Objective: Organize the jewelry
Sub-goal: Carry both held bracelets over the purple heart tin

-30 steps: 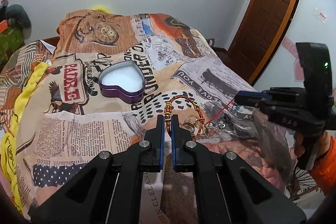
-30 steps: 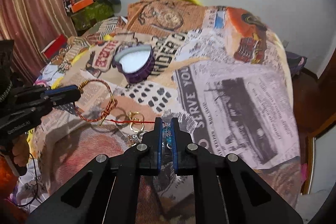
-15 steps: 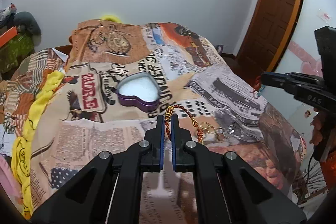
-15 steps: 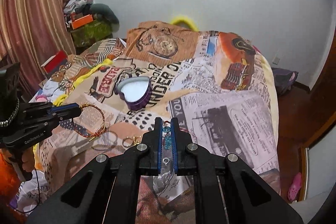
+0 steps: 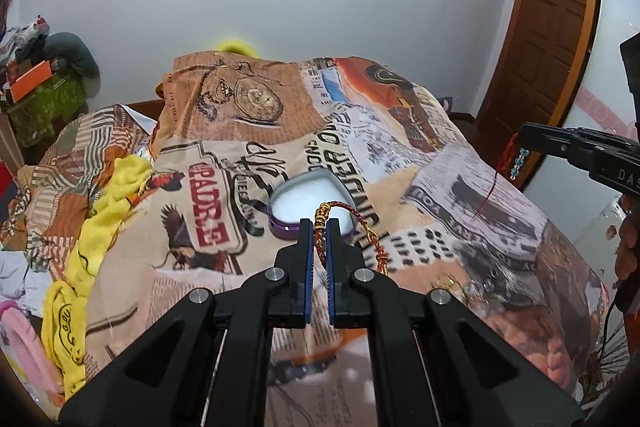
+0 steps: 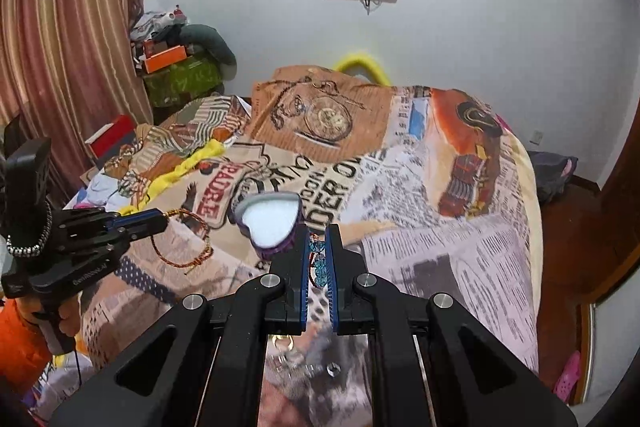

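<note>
My left gripper (image 5: 319,227) is shut on a red and gold braided bracelet (image 5: 360,223), lifted above the bed; it also shows in the right wrist view (image 6: 188,239), hanging from the left gripper (image 6: 162,223). My right gripper (image 6: 318,233) is shut on a blue bead string on red thread (image 6: 318,263); in the left wrist view it dangles (image 5: 518,163) from the right gripper (image 5: 524,135). An open purple heart-shaped box (image 5: 310,203) with white lining sits on the bed ahead of both grippers (image 6: 274,223).
Gold rings and small trinkets (image 5: 448,281) lie on the printed bedspread (image 5: 460,187) below, also seen under my right gripper (image 6: 304,355). A yellow cloth (image 5: 104,211) lies at the left. A door (image 5: 548,47) is at the right, curtains (image 6: 60,47) at the left.
Both grippers have risen from the bedspread with their pieces, lifting the bracelet and the bead string clear of the trinket pile. The heart box now lies closer ahead of both.
</note>
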`<state>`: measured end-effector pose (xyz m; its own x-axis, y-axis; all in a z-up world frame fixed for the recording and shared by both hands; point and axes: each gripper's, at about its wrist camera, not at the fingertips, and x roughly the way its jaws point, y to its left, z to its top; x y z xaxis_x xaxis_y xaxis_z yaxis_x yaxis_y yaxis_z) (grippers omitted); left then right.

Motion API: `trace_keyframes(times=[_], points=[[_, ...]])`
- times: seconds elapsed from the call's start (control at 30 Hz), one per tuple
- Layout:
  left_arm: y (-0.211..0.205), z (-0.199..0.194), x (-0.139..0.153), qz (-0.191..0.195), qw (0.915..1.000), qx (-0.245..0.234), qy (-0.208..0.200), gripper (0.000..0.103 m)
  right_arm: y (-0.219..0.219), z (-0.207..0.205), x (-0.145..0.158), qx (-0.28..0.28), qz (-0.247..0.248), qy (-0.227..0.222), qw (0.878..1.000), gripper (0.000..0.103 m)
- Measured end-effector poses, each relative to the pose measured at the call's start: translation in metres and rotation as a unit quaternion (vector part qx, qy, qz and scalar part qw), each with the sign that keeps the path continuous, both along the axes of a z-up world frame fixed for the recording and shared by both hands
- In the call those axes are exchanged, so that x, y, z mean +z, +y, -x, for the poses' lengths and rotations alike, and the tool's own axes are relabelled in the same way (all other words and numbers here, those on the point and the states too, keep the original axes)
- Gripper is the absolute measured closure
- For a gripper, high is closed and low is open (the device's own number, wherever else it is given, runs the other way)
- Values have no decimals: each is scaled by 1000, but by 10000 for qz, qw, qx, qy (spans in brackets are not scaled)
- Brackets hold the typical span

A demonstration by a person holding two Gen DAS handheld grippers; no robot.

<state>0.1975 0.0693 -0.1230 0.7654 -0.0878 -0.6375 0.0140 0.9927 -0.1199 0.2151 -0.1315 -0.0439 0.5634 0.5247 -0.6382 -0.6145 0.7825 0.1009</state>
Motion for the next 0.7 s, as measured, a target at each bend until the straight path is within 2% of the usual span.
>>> trace_keyframes(times=[0.4,0.7], points=[[13,-52,-9,-78,9999,71,-10,99,39,-33,-6,234,-103,73,9996,96],[20,-91,-26,-118,9998,57,174,99,66,-61,-20,436,-93,271,9986,96]])
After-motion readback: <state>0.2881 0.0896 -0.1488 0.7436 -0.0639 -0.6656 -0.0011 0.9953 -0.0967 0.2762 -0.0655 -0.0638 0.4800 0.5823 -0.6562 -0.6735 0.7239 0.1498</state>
